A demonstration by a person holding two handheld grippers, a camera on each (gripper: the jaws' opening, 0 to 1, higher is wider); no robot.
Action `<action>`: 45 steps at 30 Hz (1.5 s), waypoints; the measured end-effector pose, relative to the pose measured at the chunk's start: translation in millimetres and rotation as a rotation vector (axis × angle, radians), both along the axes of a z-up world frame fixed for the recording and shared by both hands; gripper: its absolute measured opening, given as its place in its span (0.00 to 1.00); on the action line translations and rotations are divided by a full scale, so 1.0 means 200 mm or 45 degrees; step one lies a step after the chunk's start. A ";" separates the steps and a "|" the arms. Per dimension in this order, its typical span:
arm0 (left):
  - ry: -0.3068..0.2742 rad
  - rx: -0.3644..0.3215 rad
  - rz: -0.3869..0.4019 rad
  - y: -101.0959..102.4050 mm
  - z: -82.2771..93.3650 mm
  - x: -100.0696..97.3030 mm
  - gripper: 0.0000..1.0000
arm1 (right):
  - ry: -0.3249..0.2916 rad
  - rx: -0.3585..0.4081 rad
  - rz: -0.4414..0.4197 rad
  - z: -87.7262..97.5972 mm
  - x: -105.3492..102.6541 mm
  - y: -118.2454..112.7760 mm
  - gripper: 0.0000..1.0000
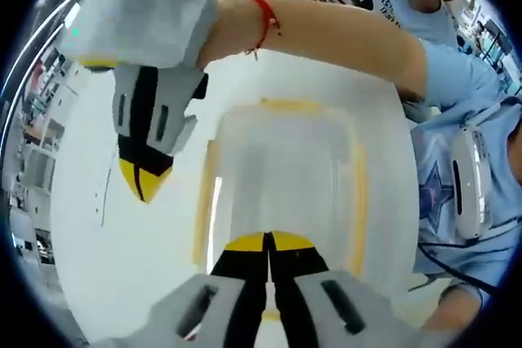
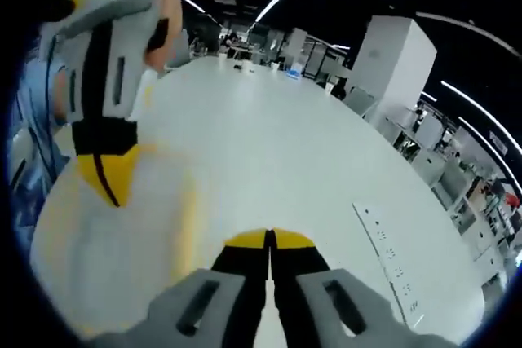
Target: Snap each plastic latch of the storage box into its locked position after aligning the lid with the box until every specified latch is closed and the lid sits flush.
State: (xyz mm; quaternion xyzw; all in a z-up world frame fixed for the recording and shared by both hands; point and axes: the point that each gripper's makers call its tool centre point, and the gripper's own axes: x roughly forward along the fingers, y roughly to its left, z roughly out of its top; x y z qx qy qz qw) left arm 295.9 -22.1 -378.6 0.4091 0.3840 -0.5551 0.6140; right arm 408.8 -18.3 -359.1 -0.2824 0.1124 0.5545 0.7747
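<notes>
Left gripper view: the right claw [image 1: 145,181] hung tip-down at left, yellow tips pressed together, a bare forearm [image 1: 326,34] with a red cord at the wrist reaching across above. The storage box [image 1: 281,193], translucent plastic with yellow latches, lay blurred on the white tabletop [image 1: 106,258]. The left claw [image 1: 268,244] sat closed over its near edge.

Right gripper view: left claw [image 2: 104,178] closed, above the blurred box; right claw [image 2: 268,240] closed, holding nothing; tabletop glossy.
</notes>
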 end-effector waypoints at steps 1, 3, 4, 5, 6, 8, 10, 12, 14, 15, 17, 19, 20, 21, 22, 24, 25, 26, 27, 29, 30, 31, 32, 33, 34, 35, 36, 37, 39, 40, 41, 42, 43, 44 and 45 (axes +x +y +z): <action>0.003 -0.006 -0.003 0.00 0.00 0.00 0.00 | -0.011 0.032 -0.016 0.02 -0.02 0.00 0.00; 0.006 -0.025 -0.017 0.00 0.00 -0.01 0.00 | -0.035 0.064 -0.039 0.05 -0.05 0.00 0.06; 0.002 -0.037 -0.026 0.00 0.01 -0.01 0.00 | -0.048 0.078 -0.054 0.06 -0.06 0.00 0.08; -0.005 -0.053 -0.028 0.01 0.01 -0.01 0.00 | -0.074 0.095 -0.071 0.07 -0.08 0.00 0.08; -0.010 -0.075 -0.025 0.01 0.01 -0.01 0.00 | -0.090 0.111 -0.079 0.08 -0.11 0.00 0.08; -0.036 -0.113 -0.031 0.02 0.01 -0.02 0.02 | -0.146 0.150 -0.076 0.10 -0.17 0.01 0.08; -0.116 -0.176 -0.005 0.02 0.03 0.01 0.09 | -0.165 0.230 -0.113 0.14 -0.22 0.00 0.10; -0.165 -0.247 0.068 0.03 0.06 0.05 0.11 | -0.167 0.313 -0.156 0.19 -0.27 -0.01 0.15; -0.231 -0.401 0.160 0.03 0.13 0.10 0.14 | -0.151 0.381 -0.209 0.23 -0.31 -0.04 0.20; -0.268 -0.468 0.194 0.04 0.17 0.12 0.16 | -0.142 0.437 -0.232 0.27 -0.33 -0.05 0.21; -0.352 -0.637 0.285 0.06 0.27 0.16 0.17 | -0.093 0.519 -0.252 0.30 -0.38 -0.07 0.21; -0.415 -0.772 0.354 0.10 0.36 0.15 0.18 | -0.089 0.551 -0.285 0.32 -0.42 -0.11 0.23; -0.452 -0.871 0.386 0.12 0.41 0.13 0.19 | -0.106 0.561 -0.303 0.33 -0.45 -0.13 0.24; -0.460 -0.895 0.398 0.13 0.43 0.13 0.21 | -0.126 0.569 -0.323 0.35 -0.47 -0.15 0.24; -0.498 -0.981 0.433 0.17 0.47 0.11 0.23 | -0.157 0.570 -0.341 0.36 -0.50 -0.18 0.24; -0.590 -1.054 0.486 0.25 0.54 0.10 0.26 | -0.210 0.582 -0.351 0.40 -0.55 -0.22 0.25; -0.645 -1.077 0.514 0.30 0.57 0.10 0.27 | -0.226 0.589 -0.347 0.42 -0.57 -0.23 0.26; -0.697 -1.100 0.542 0.35 0.60 0.09 0.28 | -0.249 0.613 -0.351 0.44 -0.61 -0.26 0.26; -0.746 -1.135 0.566 0.40 0.63 0.08 0.30 | -0.305 0.670 -0.380 0.49 -0.65 -0.32 0.26; -0.812 -1.206 0.614 0.49 0.68 0.05 0.33 | -0.388 0.709 -0.421 0.53 -0.70 -0.40 0.27; -0.832 -1.243 0.637 0.54 0.71 0.04 0.33 | -0.435 0.729 -0.458 0.55 -0.72 -0.46 0.27; -0.856 -1.268 0.644 0.58 0.71 0.02 0.32 | -0.465 0.740 -0.483 0.56 -0.74 -0.49 0.27; -0.850 -1.273 0.651 0.62 0.70 0.01 0.32 | -0.500 0.760 -0.524 0.57 -0.77 -0.56 0.27; -0.851 -1.285 0.665 0.63 0.69 0.00 0.32 | -0.521 0.778 -0.548 0.57 -0.79 -0.61 0.28; -0.871 -1.310 0.690 0.65 0.67 -0.02 0.33 | -0.536 0.787 -0.564 0.55 -0.81 -0.65 0.27; -0.895 -1.312 0.715 0.68 0.66 -0.02 0.34 | -0.564 0.801 -0.609 0.54 -0.84 -0.72 0.27; -0.936 -1.304 0.754 0.72 0.64 -0.02 0.36 | -0.593 0.800 -0.654 0.51 -0.85 -0.78 0.27; -0.981 -1.287 0.785 0.76 0.63 -0.02 0.37 | -0.620 0.787 -0.715 0.48 -0.85 -0.84 0.27; -1.039 -1.262 0.849 0.83 0.61 -0.01 0.39 | -0.668 0.731 -0.861 0.40 -0.85 -0.98 0.27; -1.071 -1.255 0.879 0.86 0.59 -0.01 0.40 | -0.694 0.697 -0.941 0.37 -0.84 -1.05 0.27; -1.096 -1.259 0.912 0.90 0.59 -0.01 0.41 | -0.715 0.669 -1.012 0.34 -0.83 -1.12 0.27; -1.116 -1.263 0.945 0.93 0.57 -0.02 0.41 | -0.721 0.642 -1.069 0.30 -0.82 -1.17 0.27; -1.133 -1.273 0.985 0.96 0.56 -0.03 0.41 | -0.717 0.623 -1.100 0.28 -0.81 -1.20 0.28; -1.155 -1.280 1.021 1.01 0.55 -0.03 0.42 | -0.712 0.599 -1.130 0.25 -0.81 -1.23 0.28; -1.183 -1.282 1.060 1.05 0.54 -0.03 0.42 | -0.711 0.585 -1.146 0.22 -0.81 -1.25 0.28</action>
